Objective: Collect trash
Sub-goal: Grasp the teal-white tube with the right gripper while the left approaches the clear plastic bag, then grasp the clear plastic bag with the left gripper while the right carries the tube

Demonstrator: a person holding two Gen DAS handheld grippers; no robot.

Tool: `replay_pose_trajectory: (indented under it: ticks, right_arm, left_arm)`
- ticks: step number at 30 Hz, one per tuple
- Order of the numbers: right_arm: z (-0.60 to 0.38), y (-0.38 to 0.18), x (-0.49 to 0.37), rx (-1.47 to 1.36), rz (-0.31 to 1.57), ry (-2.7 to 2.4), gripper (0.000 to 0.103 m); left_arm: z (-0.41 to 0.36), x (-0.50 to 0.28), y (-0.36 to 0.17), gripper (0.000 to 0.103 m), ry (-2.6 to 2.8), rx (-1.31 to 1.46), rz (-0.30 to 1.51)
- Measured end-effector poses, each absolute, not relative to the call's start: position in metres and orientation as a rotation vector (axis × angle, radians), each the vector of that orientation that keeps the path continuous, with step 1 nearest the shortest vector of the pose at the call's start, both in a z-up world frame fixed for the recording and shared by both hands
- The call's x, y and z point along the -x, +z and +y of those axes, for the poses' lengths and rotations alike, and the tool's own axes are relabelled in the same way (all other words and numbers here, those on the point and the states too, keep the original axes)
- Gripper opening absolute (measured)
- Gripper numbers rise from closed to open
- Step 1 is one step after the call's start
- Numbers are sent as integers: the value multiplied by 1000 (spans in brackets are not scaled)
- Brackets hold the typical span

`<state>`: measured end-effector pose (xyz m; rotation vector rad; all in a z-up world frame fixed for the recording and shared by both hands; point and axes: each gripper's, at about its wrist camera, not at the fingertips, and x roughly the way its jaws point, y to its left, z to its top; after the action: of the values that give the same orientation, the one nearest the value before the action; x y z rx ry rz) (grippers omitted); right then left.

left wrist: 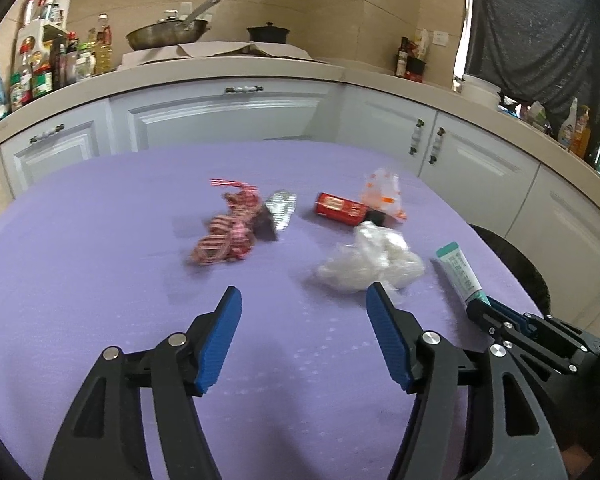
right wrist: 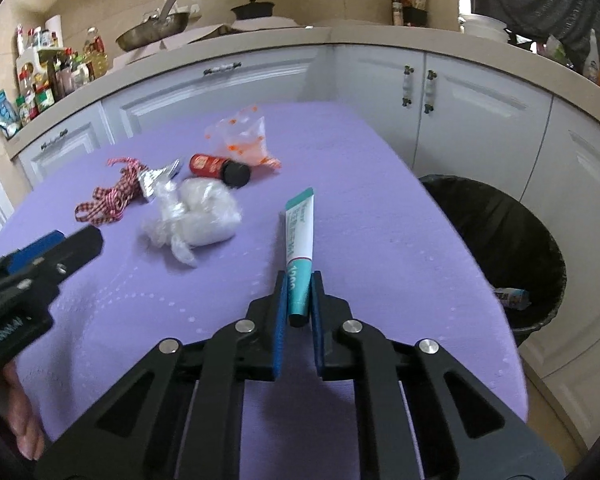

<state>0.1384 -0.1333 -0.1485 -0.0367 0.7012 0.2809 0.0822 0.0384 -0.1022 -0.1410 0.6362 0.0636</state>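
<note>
My right gripper (right wrist: 299, 288) is shut on the cap end of a white and teal tube (right wrist: 300, 236), which points away over the purple table (right wrist: 360, 216). The tube also shows in the left wrist view (left wrist: 460, 270). My left gripper (left wrist: 302, 300) is open and empty above the table, just short of a crumpled clear plastic wad (left wrist: 370, 262). Beyond lie a red checked ribbon (left wrist: 228, 228), a foil wrapper (left wrist: 280, 210), a red bottle with a black cap (left wrist: 342, 208) and a clear bag with orange dots (left wrist: 382, 192).
A black-lined trash bin (right wrist: 500, 248) stands on the floor to the right of the table, with one wrapper (right wrist: 512, 298) in it. White cabinets (left wrist: 228, 116) and a counter with bottles and a pan run behind the table.
</note>
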Motion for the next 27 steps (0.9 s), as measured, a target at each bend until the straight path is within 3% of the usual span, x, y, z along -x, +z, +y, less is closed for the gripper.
replay_pose_trajectory:
  ticks: [13,19,21,27]
  right_arm:
    - [-190,-137,-149,-35,649,245,11]
    - [-208,-140,-157,-57,654,242,11]
    - [-212,-140,-158,-64,657,242,11]
    - [-218,-143,-159,-76,659,240,11]
  left_arm:
    - [-13,-127,-105,75,66,105,659]
    - [-13,-151,-117,75,81,150,761]
    - [-13,-151,-118,64,91,153,766]
    - [-19,-144,-118,54,87,128,749]
